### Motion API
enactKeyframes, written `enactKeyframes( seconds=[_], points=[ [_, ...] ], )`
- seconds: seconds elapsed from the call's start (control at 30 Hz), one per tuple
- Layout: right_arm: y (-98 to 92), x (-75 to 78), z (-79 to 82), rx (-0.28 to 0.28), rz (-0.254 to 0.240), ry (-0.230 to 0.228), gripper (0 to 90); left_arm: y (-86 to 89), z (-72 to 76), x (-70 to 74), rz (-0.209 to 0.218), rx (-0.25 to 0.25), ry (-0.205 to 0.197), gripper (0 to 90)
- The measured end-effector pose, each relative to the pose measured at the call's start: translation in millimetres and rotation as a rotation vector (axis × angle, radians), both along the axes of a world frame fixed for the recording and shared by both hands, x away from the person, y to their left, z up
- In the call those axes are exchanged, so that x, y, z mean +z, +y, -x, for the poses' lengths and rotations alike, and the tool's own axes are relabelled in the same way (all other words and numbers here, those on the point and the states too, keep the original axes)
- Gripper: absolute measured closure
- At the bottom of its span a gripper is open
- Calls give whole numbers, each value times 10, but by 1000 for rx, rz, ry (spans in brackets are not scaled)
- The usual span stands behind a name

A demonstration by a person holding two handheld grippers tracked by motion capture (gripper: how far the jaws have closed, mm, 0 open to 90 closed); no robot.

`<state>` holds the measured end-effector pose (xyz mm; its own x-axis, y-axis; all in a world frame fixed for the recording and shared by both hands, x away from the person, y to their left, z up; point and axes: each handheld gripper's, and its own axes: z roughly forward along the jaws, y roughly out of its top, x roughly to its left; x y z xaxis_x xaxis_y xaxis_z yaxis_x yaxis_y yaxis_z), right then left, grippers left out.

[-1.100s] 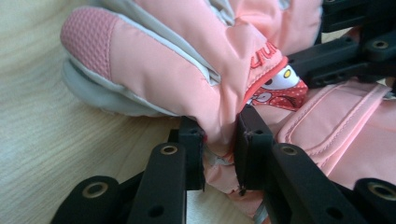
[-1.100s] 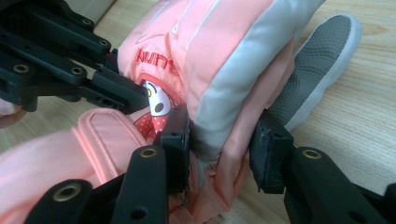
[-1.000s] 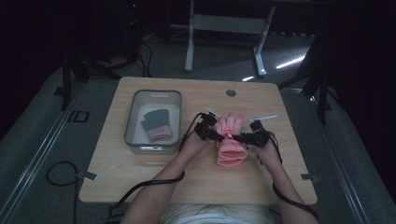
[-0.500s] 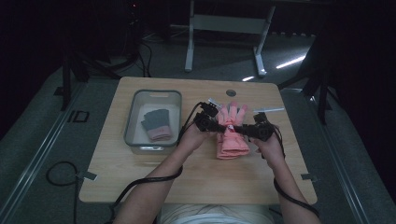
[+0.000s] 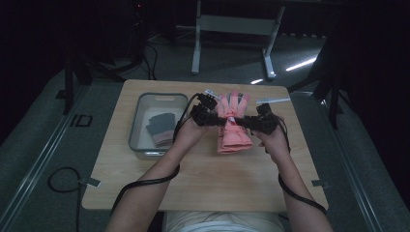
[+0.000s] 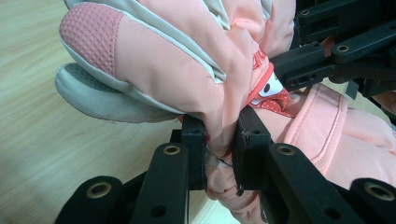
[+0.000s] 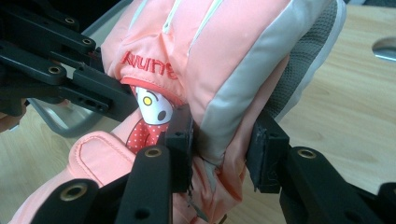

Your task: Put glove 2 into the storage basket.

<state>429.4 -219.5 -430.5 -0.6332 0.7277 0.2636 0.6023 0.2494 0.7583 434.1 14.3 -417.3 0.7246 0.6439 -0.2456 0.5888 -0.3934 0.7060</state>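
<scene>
A pink winter glove (image 5: 231,108) with grey finger panels and a cartoon patch hangs between both grippers above the wooden table (image 5: 193,183). My left gripper (image 5: 215,120) is shut on its left edge; in the left gripper view the pads pinch a fold of the glove (image 6: 177,60) at the left gripper (image 6: 222,149). My right gripper (image 5: 247,123) is shut on the opposite side, where the right gripper (image 7: 222,154) squeezes the glove (image 7: 219,51) by its grey side panel. More pink fabric with a cuff strap (image 5: 234,140) lies below; I cannot tell whether it is the same glove or a second one.
A grey bin (image 5: 140,121) stands left of the hands and holds a grey and pink glove (image 5: 162,129). Its rim (image 7: 70,126) shows behind the left gripper (image 7: 56,70). A small metal disc (image 7: 385,49) lies on the table beyond the glove. Cables trail off the near edge.
Both hands have risen and moved away from the person, lifting the pink glove's finger end off the table. Both grips have stayed the same.
</scene>
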Motion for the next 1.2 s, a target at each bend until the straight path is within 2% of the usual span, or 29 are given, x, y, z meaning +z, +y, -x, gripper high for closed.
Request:
enactKeyframes(
  seconds=[0.33, 0.7, 1.0, 1.2],
  points=[
    [301, 223, -93, 45, -7, -31, 651, 305, 35, 231, -12, 51, -29, 765],
    [675, 395, -154, 104, 0, -54, 651, 671, 118, 391, -13, 106, -57, 765],
    [1066, 506, -213, 157, 2, -63, 651, 1040, 208, 484, -13, 179, -70, 766],
    [1393, 587, -277, 208, 29, -71, 653, 1317, 273, 520, -9, 250, -75, 768]
  ],
)
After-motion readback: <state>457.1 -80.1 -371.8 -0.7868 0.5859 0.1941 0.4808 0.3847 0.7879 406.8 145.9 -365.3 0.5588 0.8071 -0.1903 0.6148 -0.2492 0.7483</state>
